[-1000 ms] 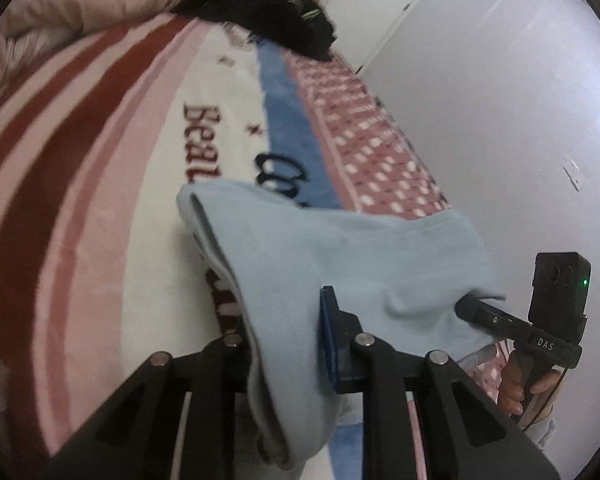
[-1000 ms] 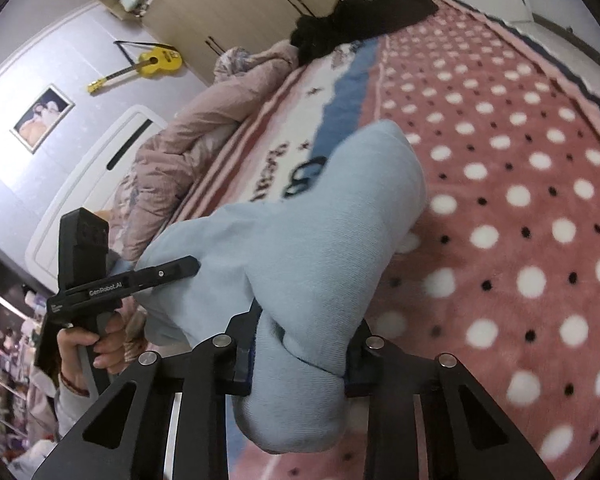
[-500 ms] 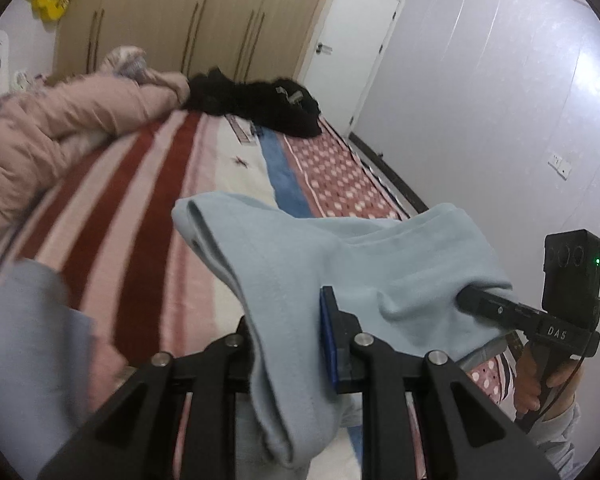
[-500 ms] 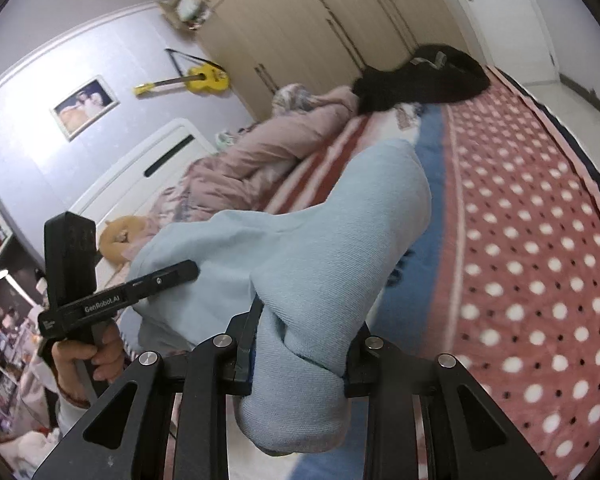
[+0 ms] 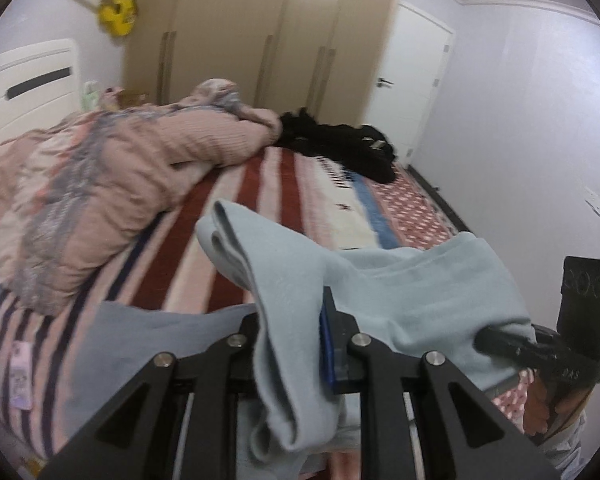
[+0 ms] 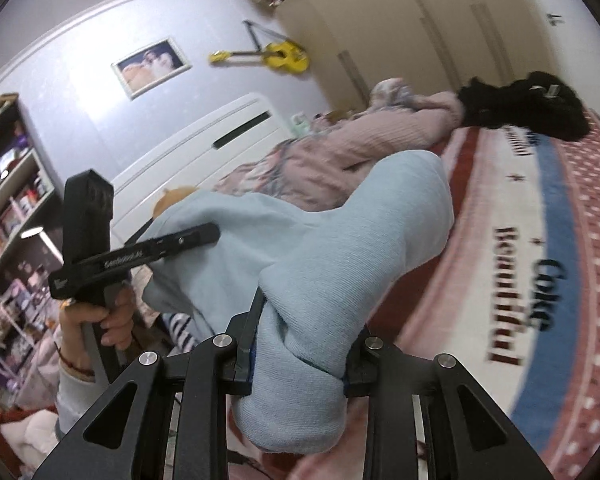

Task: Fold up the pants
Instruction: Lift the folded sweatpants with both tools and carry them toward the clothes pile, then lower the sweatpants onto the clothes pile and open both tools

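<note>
**Pale blue pants held up between both hands above the bed**

While I hold both tools over the bed, my left hand-held gripper (image 5: 296, 344) is clenched on a fold of the light blue pants (image 5: 380, 292), and my right hand-held gripper (image 6: 300, 344) is clamped on another thick bunch of the same cloth. The pants hang as a slack band between the two, lifted off the bed, with loose ends drooping below each pair of jaws. From the right wrist view I see my left hand (image 6: 100, 320) gripping its black handle just beside the cloth.

Below lies the bedspread (image 5: 260, 200), striped in dark red, pink and cream on one side, with a blue band and a red field of white dots on the other; dark lettering runs along the cream part. A grey-blue cloth (image 5: 160, 336) lies on the bed near my left tool. Farther up, a rumpled pink quilt (image 5: 112, 184) is heaped beside the white headboard (image 5: 28, 80), and a black garment (image 5: 340, 148) lies at the far end. Beyond stand tall beige wardrobes (image 5: 260, 32), a white door (image 5: 416, 80), a yellow guitar (image 6: 276, 56) on the wall, a framed picture (image 6: 152, 66) and a bookshelf (image 6: 8, 200).
</note>
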### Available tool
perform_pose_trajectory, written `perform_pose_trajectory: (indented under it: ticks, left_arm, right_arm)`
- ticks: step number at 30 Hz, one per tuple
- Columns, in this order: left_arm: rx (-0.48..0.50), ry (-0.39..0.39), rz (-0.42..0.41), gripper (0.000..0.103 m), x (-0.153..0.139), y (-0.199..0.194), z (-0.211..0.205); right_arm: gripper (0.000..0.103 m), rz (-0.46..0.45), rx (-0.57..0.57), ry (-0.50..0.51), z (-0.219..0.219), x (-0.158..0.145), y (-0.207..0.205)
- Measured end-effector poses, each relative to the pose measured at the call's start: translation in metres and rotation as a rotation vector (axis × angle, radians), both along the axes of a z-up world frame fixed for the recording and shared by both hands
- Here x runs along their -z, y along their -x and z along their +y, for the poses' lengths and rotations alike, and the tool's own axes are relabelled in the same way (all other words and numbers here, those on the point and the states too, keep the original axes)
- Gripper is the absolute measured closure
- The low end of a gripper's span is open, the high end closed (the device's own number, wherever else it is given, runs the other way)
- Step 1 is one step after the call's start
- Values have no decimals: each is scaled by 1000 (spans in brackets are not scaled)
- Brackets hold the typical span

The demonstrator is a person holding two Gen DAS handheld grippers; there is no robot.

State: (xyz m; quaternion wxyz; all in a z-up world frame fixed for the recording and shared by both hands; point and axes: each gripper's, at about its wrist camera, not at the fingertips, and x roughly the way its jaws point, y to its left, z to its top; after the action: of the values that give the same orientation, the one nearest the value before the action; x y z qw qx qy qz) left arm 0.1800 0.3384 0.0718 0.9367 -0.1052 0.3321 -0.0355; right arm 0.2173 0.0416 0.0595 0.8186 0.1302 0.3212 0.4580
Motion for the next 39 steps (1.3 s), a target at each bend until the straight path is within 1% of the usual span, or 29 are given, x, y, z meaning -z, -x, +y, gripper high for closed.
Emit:
perform_pose_trajectory:
  ticks: [4, 6, 9, 12, 16, 19, 21, 24, 27, 29, 30, 32, 34, 36, 37, 39]
  left_arm:
    - [-67, 8, 26, 89, 12, 9, 51]
    - [-95, 15, 41, 89, 19, 13, 75]
    - [-125, 31, 61, 89, 29, 14, 101]
    - [-149, 48, 83, 89, 47, 14, 124]
    - [-170, 82, 124, 89, 80, 12, 151]
    - [-190, 101, 155, 90, 104, 6, 166]
    - [-188, 111, 169, 90, 118, 2, 171]
    - [-181, 118, 181, 90, 132, 1, 172]
    - [-185, 122, 200, 90, 144, -2, 173]
    - [-194, 124, 207, 86, 148, -3, 173]
    - [-199, 122, 213, 84, 149, -3, 172]
    - [-214, 96, 226, 72, 149, -4, 170]
    - [-218, 65, 220, 66, 143, 0, 170]
    - [-243, 21, 188, 63, 126, 9, 171]
    - [-248, 15, 166, 60, 117, 14, 172]
    - [-239, 16, 118, 59, 100, 23, 172]
  right_arm:
    - [81, 19, -60, 1, 58, 9, -4]
    - [81, 33, -86, 4, 81, 16, -7]
    - [81, 44, -125, 21, 117, 24, -6]
    - [81, 45, -144, 40, 144, 31, -2]
    - [81, 25, -149, 87, 166, 42, 1]
    - [81, 31, -155, 131, 175, 59, 1]
    - [81, 27, -149, 153, 176, 67, 2]
    - [81, 2, -126, 185, 176, 77, 1]
    - [81, 29, -119, 208, 175, 93, -4]
    - [79, 50, -114, 207, 173, 101, -6]
    - [76, 58, -111, 205, 172, 105, -7]
    - [73, 72, -107, 191, 168, 109, -8]
    - [67, 73, -110, 194, 164, 108, -7]
    - [63, 48, -104, 218, 160, 101, -2]
    - [59, 22, -93, 231, 156, 94, 1]
    - [51, -33, -58, 244, 148, 81, 6]
